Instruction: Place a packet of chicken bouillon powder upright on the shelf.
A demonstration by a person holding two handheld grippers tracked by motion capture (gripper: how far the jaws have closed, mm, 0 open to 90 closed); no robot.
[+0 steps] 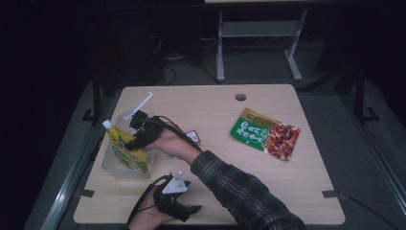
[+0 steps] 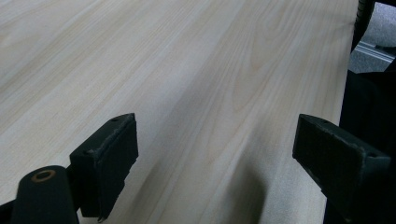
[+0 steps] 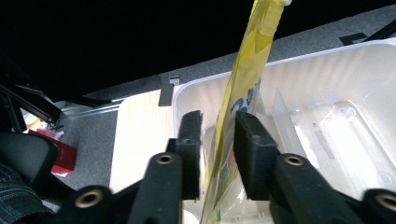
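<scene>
Yellow pouch (image 3: 243, 88): light, floppy, slick; standing in clear bin (image 3: 355, 79). Right tongs (image 3: 218, 133) loosening around its middle; left tongs (image 2: 215, 154) gaping wide, holding nothing.

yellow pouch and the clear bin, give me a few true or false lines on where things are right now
1. The yellow pouch stands between the jaws of the right gripper, over the clear plastic bin. True.
2. The right gripper's pads are clamped tight on the pouch. False: there is a gap beside the pouch on the left pad's side, so the jaws are open.
3. The left gripper holds a packet. False: its jaws stand wide apart over the bare wooden table.
4. The green and red snack packet lies flat on the table, apart from the bin. True.
5. The green and red packet is inside the bin. False: it lies on the table's right half, the bin at its left edge.
</scene>
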